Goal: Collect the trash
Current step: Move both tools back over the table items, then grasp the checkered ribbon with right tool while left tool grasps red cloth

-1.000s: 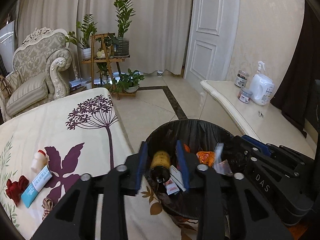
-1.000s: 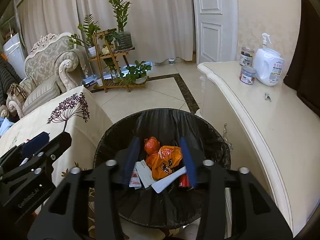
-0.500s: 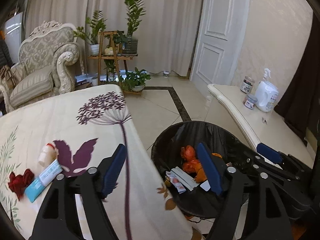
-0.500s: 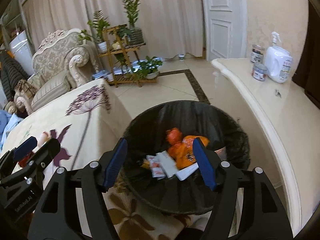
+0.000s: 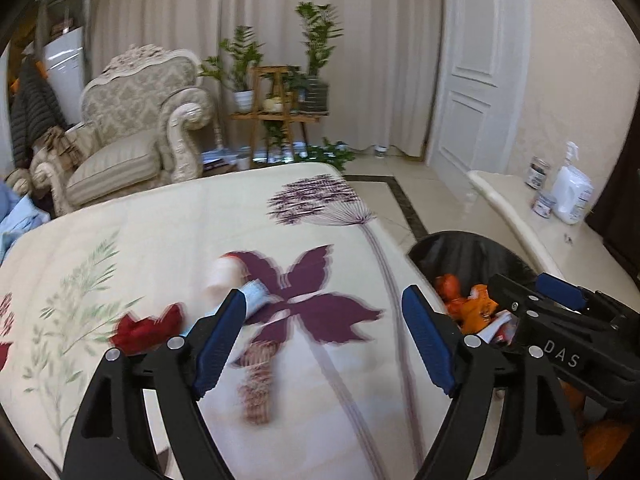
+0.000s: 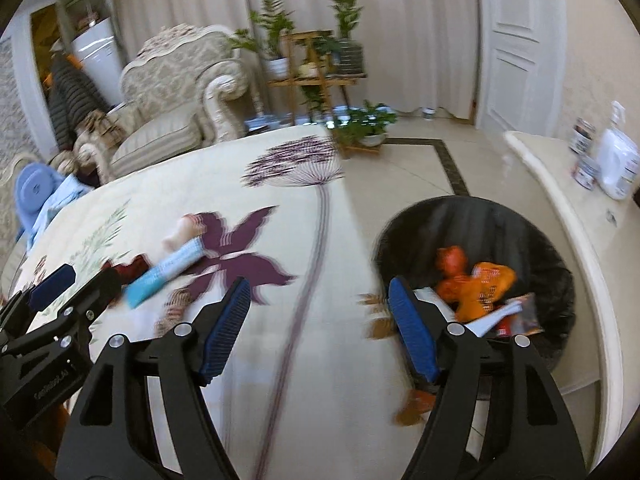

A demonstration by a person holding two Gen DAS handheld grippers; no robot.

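Note:
My left gripper point(image 5: 324, 336) is open and empty above the floral tablecloth point(image 5: 160, 240). My right gripper point(image 6: 320, 320) is open and empty over the table's right edge. On the cloth lie a light-blue tube point(image 6: 164, 270), a small white bottle with a red cap point(image 5: 222, 278), a red crumpled scrap point(image 5: 146, 326) and a brown coil of string point(image 5: 256, 380). The black-lined trash bin point(image 6: 476, 216) stands right of the table and holds orange wrappers point(image 6: 476, 280) and papers. The views are blurred by motion.
A cream counter point(image 6: 592, 248) with a white spray bottle point(image 6: 618, 166) and jars runs right of the bin. An armchair point(image 5: 136, 128), a plant stand point(image 5: 280, 104) and a white door point(image 5: 476, 68) stand beyond the table.
My left gripper let a dark bottle go into the bin and opened. Both grippers have swung left from over the bin toward the table.

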